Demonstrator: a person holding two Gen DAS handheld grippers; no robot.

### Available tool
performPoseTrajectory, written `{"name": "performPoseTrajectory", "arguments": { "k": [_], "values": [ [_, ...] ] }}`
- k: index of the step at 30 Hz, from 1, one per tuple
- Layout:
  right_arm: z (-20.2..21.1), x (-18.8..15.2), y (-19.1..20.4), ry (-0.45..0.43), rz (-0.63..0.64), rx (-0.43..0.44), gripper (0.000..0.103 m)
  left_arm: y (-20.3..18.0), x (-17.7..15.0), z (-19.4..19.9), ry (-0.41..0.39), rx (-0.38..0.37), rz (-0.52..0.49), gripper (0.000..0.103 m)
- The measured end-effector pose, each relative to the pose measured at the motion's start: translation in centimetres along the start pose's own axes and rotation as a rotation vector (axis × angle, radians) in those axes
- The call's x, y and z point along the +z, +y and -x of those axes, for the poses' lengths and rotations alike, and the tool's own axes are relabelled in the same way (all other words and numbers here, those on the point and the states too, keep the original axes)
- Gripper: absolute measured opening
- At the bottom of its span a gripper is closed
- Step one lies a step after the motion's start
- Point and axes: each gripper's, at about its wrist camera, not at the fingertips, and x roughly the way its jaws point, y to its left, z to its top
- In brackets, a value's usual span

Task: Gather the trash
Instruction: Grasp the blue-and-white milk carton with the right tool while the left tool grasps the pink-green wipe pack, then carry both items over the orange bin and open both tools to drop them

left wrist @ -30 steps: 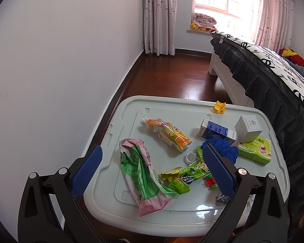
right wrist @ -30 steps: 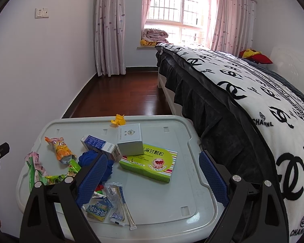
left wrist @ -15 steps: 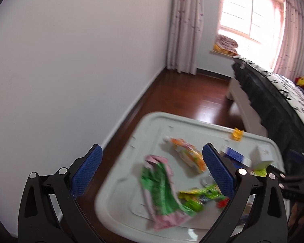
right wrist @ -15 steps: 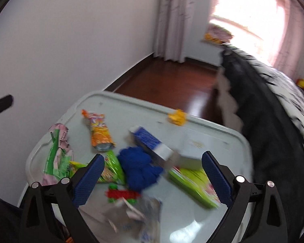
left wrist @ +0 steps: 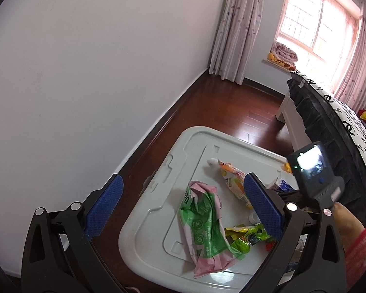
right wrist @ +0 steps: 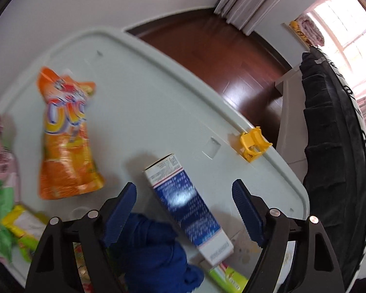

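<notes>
Trash lies on a grey plastic bin lid (left wrist: pixel 158 195) (right wrist: pixel 158 92). A blue and white carton (right wrist: pixel 188 205) lies between the fingers of my open right gripper (right wrist: pixel 184 212), which hovers low over it. A crumpled blue cloth (right wrist: pixel 153 251) lies just left of the carton. An orange drink pouch (right wrist: pixel 66 141) (left wrist: pixel 231 180) lies further left. A pink and green bag (left wrist: pixel 205 224) and a yellow-green wrapper (left wrist: pixel 246 236) lie ahead of my open, empty left gripper (left wrist: pixel 183 210), which is raised above the lid's left side.
A yellow clip (right wrist: pixel 253 144) sits on the lid's far edge. A green box (right wrist: pixel 229 276) lies under the carton's near end. A bed with a dark skirt (right wrist: pixel 329 171) stands right of the lid. The white wall (left wrist: pixel 85 73) is on the left, with wood floor (left wrist: pixel 231 112) beyond.
My right gripper has dropped down and forward over the lid, close to the blue carton. My left gripper has pulled back and to the left, so the lid sits lower right in its view.
</notes>
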Motion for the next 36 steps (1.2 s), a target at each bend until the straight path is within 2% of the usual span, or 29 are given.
{"name": "performPoseTrajectory", "arguments": {
  "k": [2, 3, 5, 6, 9, 12, 15, 20, 23, 26, 31, 36],
  "values": [
    [-1.1, 0.5, 0.6, 0.029, 0.027, -0.04, 0.068, 0.4, 0.0, -0.1, 0.007, -0.019, 0.012, 0.097],
    [-1.7, 0.4, 1.0, 0.058, 0.041, -0.045, 0.043, 0.6, 0.1, -0.1, 0.008, -0.03, 0.018, 0.097],
    [-1.5, 0.3, 1.3, 0.053, 0.059, -0.078, 0.04, 1.1, 0.1, 0.0, 0.001, -0.068, 0.042, 0.097],
    [-0.9, 0.1, 1.4, 0.035, 0.068, -0.083, 0.035, 1.3, 0.1, 0.0, -0.003, -0.077, 0.051, 0.097],
    [1.3, -0.1, 0.3, -0.036, 0.03, -0.113, 0.03, 1.5, 0.1, -0.3, 0.007, -0.083, 0.07, 0.097],
    [4.9, -0.6, -1.7, -0.125, -0.047, -0.097, 0.03, 1.2, -0.2, -1.1, 0.032, -0.086, 0.073, 0.097],
    [10.1, -2.7, -3.6, -0.248, -0.125, -0.028, 0.03, 0.5, -0.6, -2.1, 0.08, -0.09, 0.051, 0.097],
    [17.9, -8.2, -5.2, -0.415, -0.238, 0.114, 0.03, -0.9, -2.3, -4.4, 0.19, -0.101, 0.004, 0.097],
    [21.2, -11.3, -5.2, -0.477, -0.267, 0.156, 0.03, -1.5, -3.3, -5.9, 0.25, -0.091, -0.009, 0.096],
    [23.0, -14.5, -5.5, -0.519, -0.296, 0.19, 0.03, -2.1, -4.0, -7.5, 0.288, -0.075, -0.013, 0.096],
    [25.9, -19.7, -5.6, -0.564, -0.363, 0.239, 0.031, -3.4, -5.2, -11.4, 0.369, -0.001, -0.046, 0.095],
    [26.7, -22.4, -5.5, -0.581, -0.406, 0.257, 0.031, -5.1, -6.8, -15.2, 0.457, 0.08, -0.137, 0.091]
  ]
}}
